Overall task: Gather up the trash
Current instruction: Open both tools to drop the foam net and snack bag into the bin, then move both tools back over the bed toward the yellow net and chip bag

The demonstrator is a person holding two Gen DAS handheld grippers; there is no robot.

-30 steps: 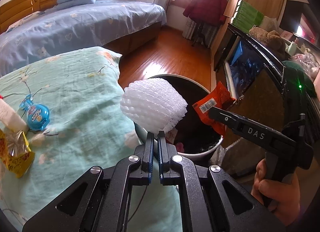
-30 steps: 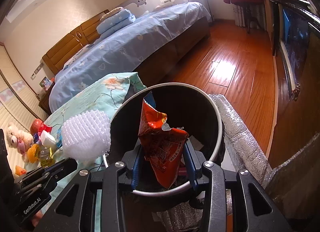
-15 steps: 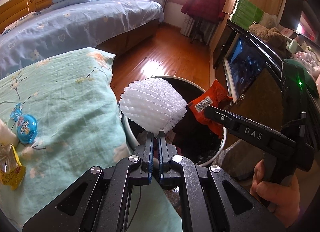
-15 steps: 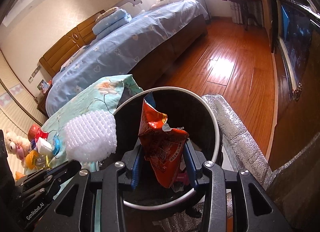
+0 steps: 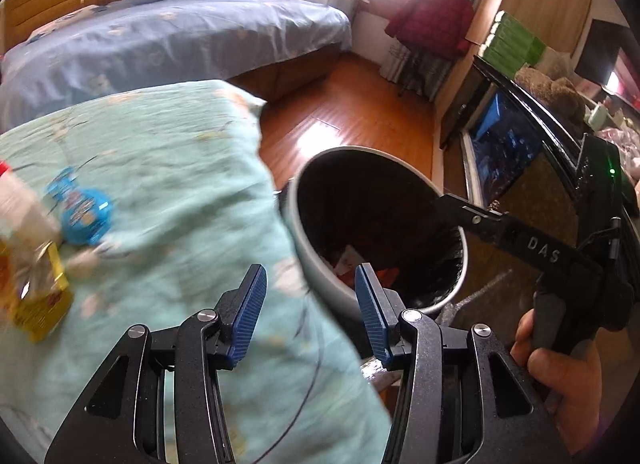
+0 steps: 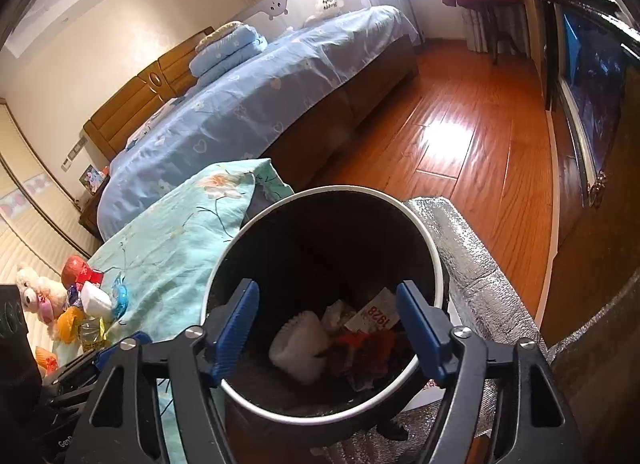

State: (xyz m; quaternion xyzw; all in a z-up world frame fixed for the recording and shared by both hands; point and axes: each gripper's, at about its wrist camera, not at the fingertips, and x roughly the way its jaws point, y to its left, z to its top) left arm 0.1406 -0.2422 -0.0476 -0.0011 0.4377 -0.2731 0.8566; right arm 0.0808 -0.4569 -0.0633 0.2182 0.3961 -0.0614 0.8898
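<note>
Both tongs stand spread wide and hold nothing: left tongs (image 5: 308,304) sit over the edge where the teal bedspread (image 5: 168,192) meets the trash bin (image 5: 316,276), right tongs (image 6: 326,324) hang directly above the bin's mouth. Inside the bin (image 6: 436,264) lie a white foam net (image 6: 300,348), an orange snack wrapper (image 6: 360,348) and a paper scrap (printed side up). More trash remains on the bedspread: a blue packet (image 5: 82,214), a yellow packet (image 5: 38,304), a white bottle (image 5: 20,208), all blurred in the left view. Likely risks: the bin stands touching the bedspread's overhang, so a tong clipping its rim could tip it; the soft bedspread may bunch into the grip with a thin packet; the two tongs are near enough to collide.
</note>
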